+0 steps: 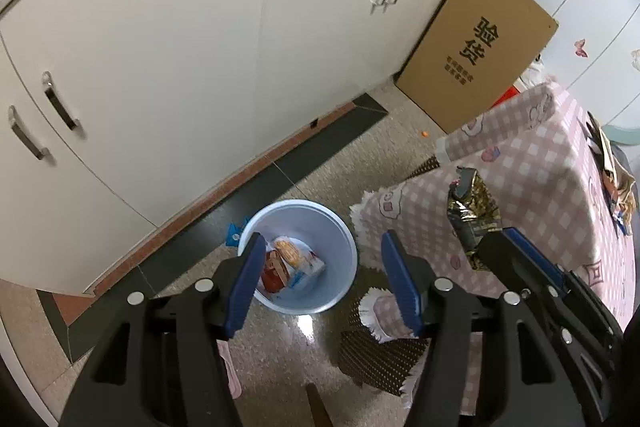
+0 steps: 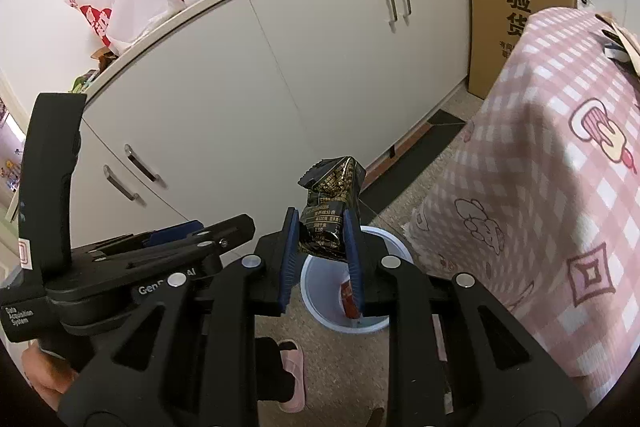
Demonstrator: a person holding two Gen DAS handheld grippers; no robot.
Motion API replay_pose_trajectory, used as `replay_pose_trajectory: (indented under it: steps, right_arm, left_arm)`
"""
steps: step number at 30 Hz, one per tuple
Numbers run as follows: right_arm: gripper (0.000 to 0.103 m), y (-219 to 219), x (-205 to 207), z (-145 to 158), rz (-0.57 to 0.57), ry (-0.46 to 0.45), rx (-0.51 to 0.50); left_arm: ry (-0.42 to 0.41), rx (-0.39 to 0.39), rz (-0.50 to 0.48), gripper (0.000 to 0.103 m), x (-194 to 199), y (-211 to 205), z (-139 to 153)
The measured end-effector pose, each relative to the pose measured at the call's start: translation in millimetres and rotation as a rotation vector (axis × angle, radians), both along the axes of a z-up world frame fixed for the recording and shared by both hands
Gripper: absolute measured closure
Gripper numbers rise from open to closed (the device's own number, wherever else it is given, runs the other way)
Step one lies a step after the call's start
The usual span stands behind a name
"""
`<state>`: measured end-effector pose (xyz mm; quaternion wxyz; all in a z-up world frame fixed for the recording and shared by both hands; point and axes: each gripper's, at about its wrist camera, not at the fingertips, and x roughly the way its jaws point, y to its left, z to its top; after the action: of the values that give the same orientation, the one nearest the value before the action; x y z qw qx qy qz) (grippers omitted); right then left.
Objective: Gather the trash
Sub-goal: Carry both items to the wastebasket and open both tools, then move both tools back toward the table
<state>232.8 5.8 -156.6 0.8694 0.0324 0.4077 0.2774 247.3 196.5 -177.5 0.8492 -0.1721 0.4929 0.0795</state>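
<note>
The right gripper [image 2: 322, 247] squeezes a dark snack wrapper [image 2: 330, 211] above the blue bin [image 2: 316, 303] on the floor. The left gripper [image 1: 324, 279] is wide open, empty. Probably best: center over the bin, then let go.

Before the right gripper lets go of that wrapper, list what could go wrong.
1. The black-and-gold wrapper, pinched in the right gripper, hangs near the bin's far rim; it might drift outside.
2. The left gripper, open and empty, hangs above the bin and could deflect it.
</note>
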Motion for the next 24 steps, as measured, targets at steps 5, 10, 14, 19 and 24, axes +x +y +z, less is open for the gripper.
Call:
replay_pose_trajectory:
  steps: [5, 10, 14, 19, 24]
  right_arm:
    - [0.057, 6.1, 2.1, 3.7, -0.007, -0.042, 0.029]
    - [0.054, 5.0, 1.2, 7.3, -0.017, -0.047, 0.039]
    - [0.054, -1.7, -4.8, 15.8, -0.032, -0.061, 0.042]
    - [0.054, -19.6, -14.9, 31.6, -0.062, -0.089, 0.054]
    - [0.053, -41.6, -27.5, 50.7, -0.091, -0.126, 0.08]
  left_arm:
    - [-0.028, 0.04, 0.054, 0.042, -4.9, 8.5, 10.1]
    - [-0.041, 0.047, 0.071, 0.04, -8.2, 13.2, 18.6]
    - [-0.057, 0.051, 0.063, 0.04, -10.6, 8.6, 26.7]
    - [-0.093, 0.065, 0.044, 0.04, -18.2, -4.9, 45.2]
    - [-0.136, 0.081, 0.016, 0.039, -24.7, -22.6, 66.9]
